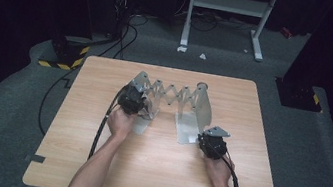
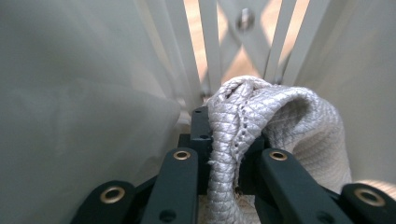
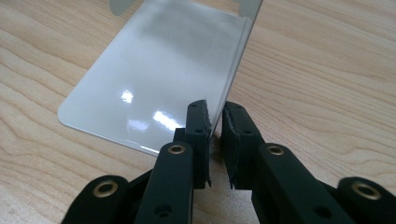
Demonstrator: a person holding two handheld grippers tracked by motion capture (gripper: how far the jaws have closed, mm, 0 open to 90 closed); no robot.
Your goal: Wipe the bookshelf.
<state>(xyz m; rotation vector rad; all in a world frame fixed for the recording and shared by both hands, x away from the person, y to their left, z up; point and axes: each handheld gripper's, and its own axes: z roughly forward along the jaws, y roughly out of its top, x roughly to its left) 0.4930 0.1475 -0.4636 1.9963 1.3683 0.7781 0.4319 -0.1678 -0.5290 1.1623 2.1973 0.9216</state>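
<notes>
right claw (image 3: 215, 140): jaws nearly closed, narrow gap, pinching the near edge of the rack's right end plate (image 3: 154, 79); pads on both sides of the thin sheet
right claw, high view (image 1: 210, 143): sits at the near right corner of the rack, hand behind it, cable trailing toward the near tabletop edge
right end plate: flat foot lies on the tabletop (image 3: 327, 70), upright wall rises from it; glossy, shows glare
left claw (image 2: 229, 154): jaws clamped on a fold of white woven cloth (image 2: 261, 126); cloth bunches up over and past the jaw tips
left claw, high view (image 1: 131, 99): pushed in against the rack's left end plate (image 1: 139, 80)
cloth position: inside the rack at its left end, pale plate wall close on the left, scissor bars just beyond
rack (image 1: 174, 95): grey metal expanding bookend-type rack, scissor lattice stretched between two end plates, standing mid-tabletop, far half
tabletop, high view (image 1: 152, 172): light wood, near half bare apart from forearms
beyond: grey carpet floor (image 1: 325, 164), cables, white stand legs (image 1: 228, 12)
</notes>
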